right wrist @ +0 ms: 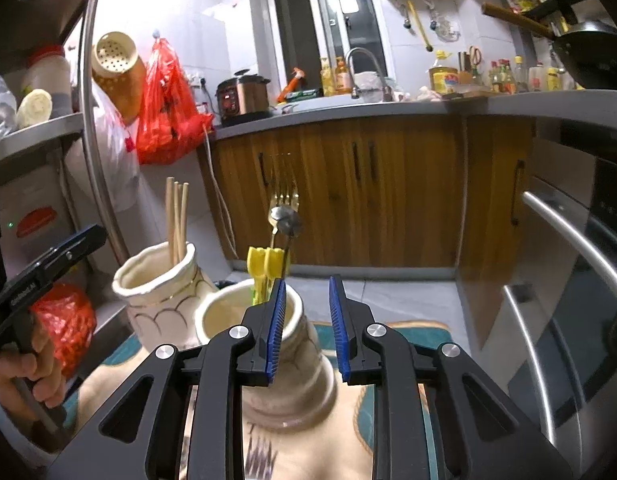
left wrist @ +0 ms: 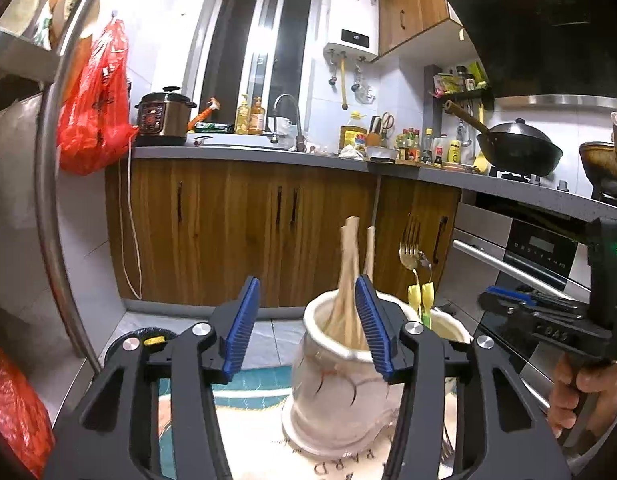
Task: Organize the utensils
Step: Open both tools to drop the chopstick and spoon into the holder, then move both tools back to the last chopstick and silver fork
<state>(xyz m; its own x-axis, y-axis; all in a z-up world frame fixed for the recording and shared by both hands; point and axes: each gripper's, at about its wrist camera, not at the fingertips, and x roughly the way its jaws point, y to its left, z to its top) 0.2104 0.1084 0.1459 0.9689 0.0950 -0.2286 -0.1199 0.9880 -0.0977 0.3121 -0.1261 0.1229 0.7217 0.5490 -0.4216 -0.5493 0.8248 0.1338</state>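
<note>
Two cream ceramic jars stand on a patterned mat. The left jar [left wrist: 340,384] [right wrist: 160,296] holds several wooden chopsticks [left wrist: 350,280] [right wrist: 176,216]. The right jar [right wrist: 284,364] [left wrist: 448,324] holds yellow-handled forks [right wrist: 284,200] [left wrist: 410,248] and a spoon [right wrist: 286,220]. My left gripper [left wrist: 308,328] is open and empty, just in front of the chopstick jar, its right pad by the rim. My right gripper [right wrist: 308,332] is open and empty, its left pad over the fork jar's rim. Each gripper shows at the edge of the other's view.
The mat [right wrist: 392,360] lies on a small surface. A steel rack pole [left wrist: 48,160] and red bags [left wrist: 96,100] are at the left. Wooden cabinets [left wrist: 236,224] and a counter stand behind, an oven [right wrist: 580,320] at the right.
</note>
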